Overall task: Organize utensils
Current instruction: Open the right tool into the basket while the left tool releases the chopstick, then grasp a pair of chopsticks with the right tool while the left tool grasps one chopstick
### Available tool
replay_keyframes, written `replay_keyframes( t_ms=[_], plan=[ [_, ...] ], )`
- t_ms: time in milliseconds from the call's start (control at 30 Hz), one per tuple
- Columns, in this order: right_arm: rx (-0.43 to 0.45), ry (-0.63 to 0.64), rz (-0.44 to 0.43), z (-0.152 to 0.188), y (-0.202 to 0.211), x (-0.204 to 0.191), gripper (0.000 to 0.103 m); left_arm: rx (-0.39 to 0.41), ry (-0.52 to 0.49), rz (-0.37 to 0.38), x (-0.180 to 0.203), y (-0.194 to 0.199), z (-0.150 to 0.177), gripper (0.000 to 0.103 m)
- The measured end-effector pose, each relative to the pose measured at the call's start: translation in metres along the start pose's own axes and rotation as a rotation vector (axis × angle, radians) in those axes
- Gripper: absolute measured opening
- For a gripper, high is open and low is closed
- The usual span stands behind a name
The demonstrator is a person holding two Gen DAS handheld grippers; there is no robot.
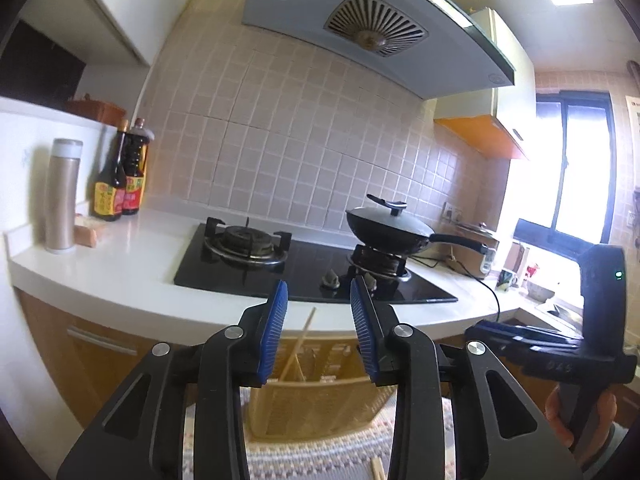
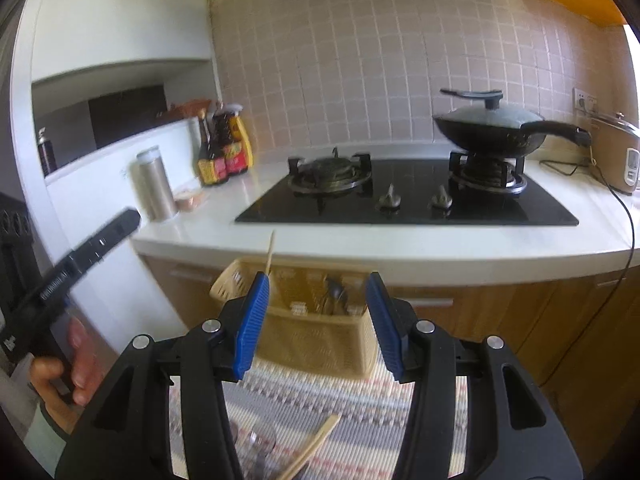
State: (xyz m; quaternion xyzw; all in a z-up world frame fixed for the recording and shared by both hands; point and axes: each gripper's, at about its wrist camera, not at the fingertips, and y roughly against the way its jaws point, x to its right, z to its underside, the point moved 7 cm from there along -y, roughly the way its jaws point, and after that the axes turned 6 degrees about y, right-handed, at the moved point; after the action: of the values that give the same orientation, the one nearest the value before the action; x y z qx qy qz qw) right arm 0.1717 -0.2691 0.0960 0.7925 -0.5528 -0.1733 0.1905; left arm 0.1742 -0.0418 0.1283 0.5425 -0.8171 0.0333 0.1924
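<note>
A yellow woven basket [image 2: 320,344] stands on a striped mat [image 2: 352,400] in front of the counter cabinets. One wooden chopstick [image 2: 270,250] sticks up from the basket's left part, and dark metal utensils [image 2: 334,294] stand in its middle. A pair of chopsticks [image 2: 316,446] lies on the mat nearer to me. My right gripper [image 2: 318,280] hovers above the basket [image 1: 320,404], open, with nothing between its blue pads. My left gripper [image 1: 319,282] is also open and empty, above the upright chopstick [image 1: 299,342]. More chopstick ends [image 1: 378,470] show at the bottom edge.
A white counter [image 2: 400,240] carries a black gas hob [image 2: 408,204] with a lidded wok [image 2: 492,132] on its right burner. Sauce bottles [image 2: 224,148] and a steel flask [image 2: 156,184] stand at the left. A rice cooker [image 2: 618,152] with its cable stands at the right. A clear glass [image 2: 260,444] sits on the mat.
</note>
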Motion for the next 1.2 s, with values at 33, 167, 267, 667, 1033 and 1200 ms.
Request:
replay_keyframes(
  t_ms=[33,167,267,667,1033,1200],
  plan=[
    [-0.021,0.003,0.001,0.005,0.001,-0.003,0.047,-0.01,-0.004,-0.004,0.002,0.008,0.002,0.032],
    [-0.117,0.003,0.0,0.03,-0.002,-0.012,0.047,-0.06,0.006,-0.018,0.001,0.025,0.016,0.036],
    [-0.196,0.012,-0.006,0.052,-0.009,-0.017,0.047,-0.142,0.019,-0.035,-0.009,0.036,0.045,0.038],
    [-0.676,-0.075,-0.051,0.168,-0.077,-0.015,0.041,-0.775,0.025,-0.156,-0.057,0.027,0.213,0.025],
    [-0.745,-0.145,-0.056,0.191,-0.095,-0.009,0.037,-0.9,-0.073,-0.218,-0.054,0.026,0.247,0.022],
    [-0.749,-0.123,-0.019,0.194,-0.101,-0.011,0.037,-0.904,-0.121,-0.264,-0.05,0.02,0.249,0.027]
  ],
)
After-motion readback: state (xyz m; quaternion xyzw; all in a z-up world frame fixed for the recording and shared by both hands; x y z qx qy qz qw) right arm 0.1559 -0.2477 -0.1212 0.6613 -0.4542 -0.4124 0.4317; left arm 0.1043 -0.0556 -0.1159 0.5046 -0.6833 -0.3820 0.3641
